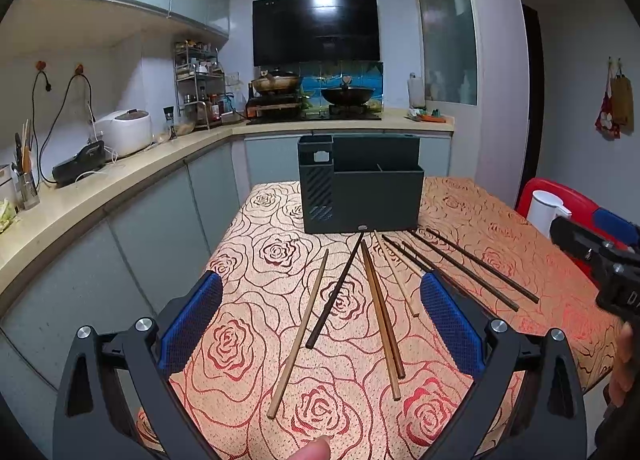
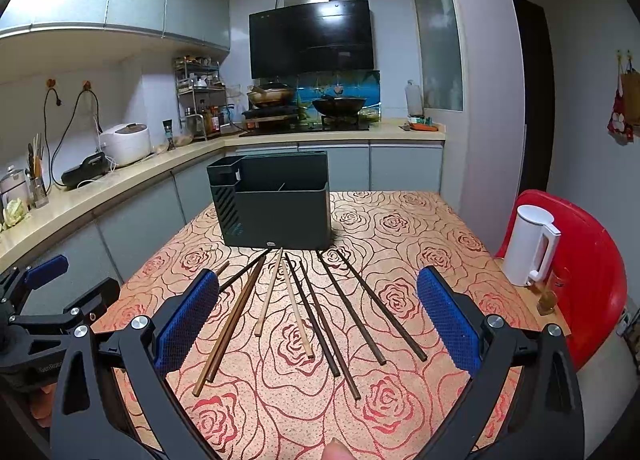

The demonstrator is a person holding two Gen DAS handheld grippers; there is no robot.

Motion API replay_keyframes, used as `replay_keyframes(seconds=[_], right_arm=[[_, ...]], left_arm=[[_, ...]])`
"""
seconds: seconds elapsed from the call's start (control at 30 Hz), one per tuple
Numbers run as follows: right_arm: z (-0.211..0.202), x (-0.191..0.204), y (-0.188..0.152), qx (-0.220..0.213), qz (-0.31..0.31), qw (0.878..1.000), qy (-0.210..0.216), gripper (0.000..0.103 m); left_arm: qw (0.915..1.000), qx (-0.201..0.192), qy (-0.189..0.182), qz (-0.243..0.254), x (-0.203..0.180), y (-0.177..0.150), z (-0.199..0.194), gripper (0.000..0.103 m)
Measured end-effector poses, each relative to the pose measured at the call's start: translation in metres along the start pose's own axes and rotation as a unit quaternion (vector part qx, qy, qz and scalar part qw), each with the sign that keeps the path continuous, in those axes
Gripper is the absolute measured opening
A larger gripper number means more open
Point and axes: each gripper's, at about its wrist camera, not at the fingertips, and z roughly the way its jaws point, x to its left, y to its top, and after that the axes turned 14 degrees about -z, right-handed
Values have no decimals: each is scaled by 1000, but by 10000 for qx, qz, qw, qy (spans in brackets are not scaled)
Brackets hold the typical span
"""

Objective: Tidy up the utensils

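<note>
Partly hidden: chopsticks [image 1: 404,256] behind left hand-held gripper [image 1: 320,324] pad.

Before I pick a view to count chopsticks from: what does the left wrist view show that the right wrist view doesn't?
Only the left wrist view shows the leftmost light chopstick end to end.

Only the right wrist view shows the white kettle whole, and the far-right dark pair clear of any finger.

Both show the dark utensil holder on the rose-patterned tablecloth, chopsticks fanned before it, and both grippers open: left gripper, right gripper.
</note>
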Motion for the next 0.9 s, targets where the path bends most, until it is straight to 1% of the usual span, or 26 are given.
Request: replay_keyframes(seconds=[0.1, 0.27, 0.37, 0.43, 0.57, 0.63, 0.7, 0.73, 0.8, 0.83, 0.9], right_arm=[[2, -3, 1, 29, -63, 10000, -63, 96], [10, -19, -5, 192, -108, 9996, -168, 96], [14, -31, -12, 293, -106, 9992, -240, 96], [18, -39, -17, 357, -99, 9990, -242, 96], [24, -49, -25, 494, -27, 9985, -240, 96], [27, -52, -29, 524, -48, 9983, -244, 96], [30, -53, -32, 543, -88, 9982, -256, 96], [32, -53, -33, 558, -113, 9980, -261, 96], [35, -53, -36, 596, -151, 9978, -265, 96], [38, -53, -38, 630, -156, 9976, -252, 96], [44, -54, -41, 706, -120, 9972, -214, 96]], left_arm=[[9999, 150, -33, -28, 7, -2, 6, 96], [9990, 437, -39, -118, 25, -4, 19, 96], [9978, 627, -157, -161, 35, -7, 28, 96], [9963, 805, -294, -103, 38, -13, 36, 96], [9918, 1218, -397, -4, 40, -32, 57, 95], [9890, 1400, -480, 20, 43, -40, 65, 90], [9863, 1554, -543, 69, 45, -47, 70, 82], [9852, 1621, -557, 92, 47, -51, 73, 80], [9833, 1736, -540, 121, 50, -55, 78, 70], [9823, 1797, -515, 117, 53, -58, 82, 68], [9800, 1925, -498, 53, 57, -61, 88, 55]])
